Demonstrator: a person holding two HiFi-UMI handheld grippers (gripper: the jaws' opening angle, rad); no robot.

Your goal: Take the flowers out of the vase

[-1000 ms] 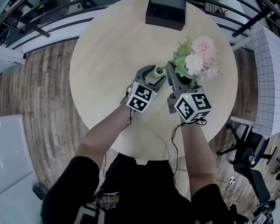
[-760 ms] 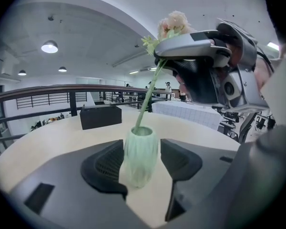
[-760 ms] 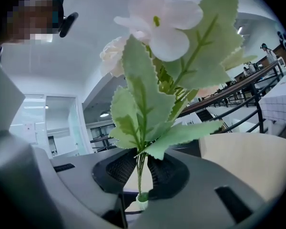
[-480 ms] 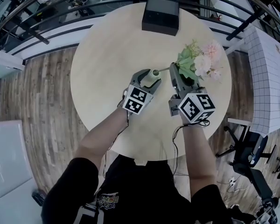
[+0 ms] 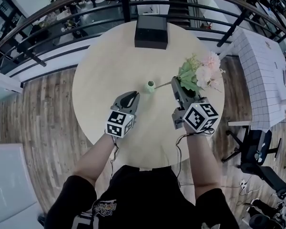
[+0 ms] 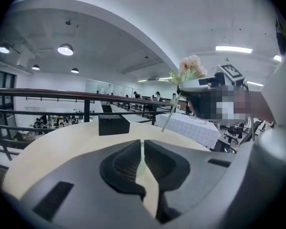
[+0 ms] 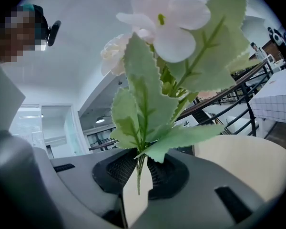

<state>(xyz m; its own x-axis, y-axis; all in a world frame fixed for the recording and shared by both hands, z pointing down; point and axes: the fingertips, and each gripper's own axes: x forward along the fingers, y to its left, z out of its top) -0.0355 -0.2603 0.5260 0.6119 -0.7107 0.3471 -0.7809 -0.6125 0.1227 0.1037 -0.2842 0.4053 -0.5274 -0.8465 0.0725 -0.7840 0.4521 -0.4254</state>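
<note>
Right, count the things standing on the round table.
2. The black box sits at the table's far edge; the small green vase stands near the middle. The flowers are off it, clamped in the right gripper's jaws.

right gripper (image 7: 139, 171) jaws clamp flowers (image 7: 144, 99) by the stems; blossoms at 12 o'clock, railing (image 7: 243, 101) at 3, desk (image 7: 238, 159) at 4.

flowers (image 5: 202, 70) pink-white | vase (image 5: 150, 85) pale green | box (image 5: 151, 31) black | table (image 5: 105, 66) beige
</note>
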